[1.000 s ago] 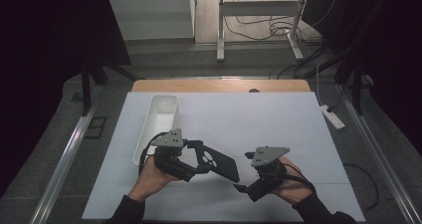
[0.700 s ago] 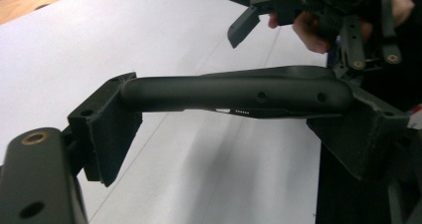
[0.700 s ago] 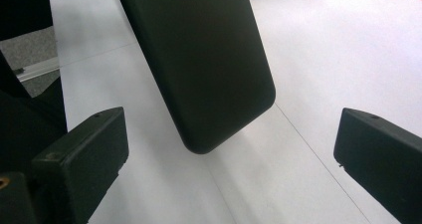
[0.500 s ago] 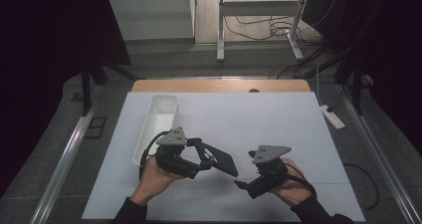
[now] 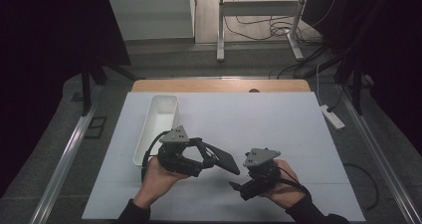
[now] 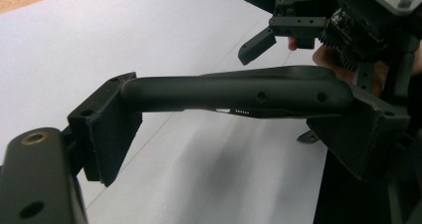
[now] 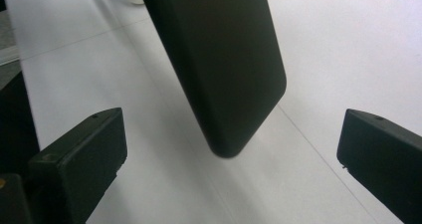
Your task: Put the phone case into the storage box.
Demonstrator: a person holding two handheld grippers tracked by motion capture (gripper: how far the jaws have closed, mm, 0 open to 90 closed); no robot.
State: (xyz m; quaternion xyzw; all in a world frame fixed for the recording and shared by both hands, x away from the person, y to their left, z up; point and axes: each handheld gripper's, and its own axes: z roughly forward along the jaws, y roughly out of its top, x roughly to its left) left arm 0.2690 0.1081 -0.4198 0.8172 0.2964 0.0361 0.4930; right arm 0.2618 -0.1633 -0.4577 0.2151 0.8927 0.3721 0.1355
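Counter (image 5: 278, 124) mostly bare, white tray (image 5: 158, 124) at left. Left gripper (image 5: 206, 157) jaws clamped on a black phone-like slab (image 5: 222, 159), held above the counter. Right gripper (image 5: 238, 186) jaws apart, facing its free end. Risk: thin edge grip, slab could pivot or slip during handover.

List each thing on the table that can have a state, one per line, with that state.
Left hand-held gripper: shut on the black phone.
Black phone: held clear above the table, tilted.
Right hand-held gripper: open, empty, jaws facing the phone's end.
White tray: upright, looks empty.
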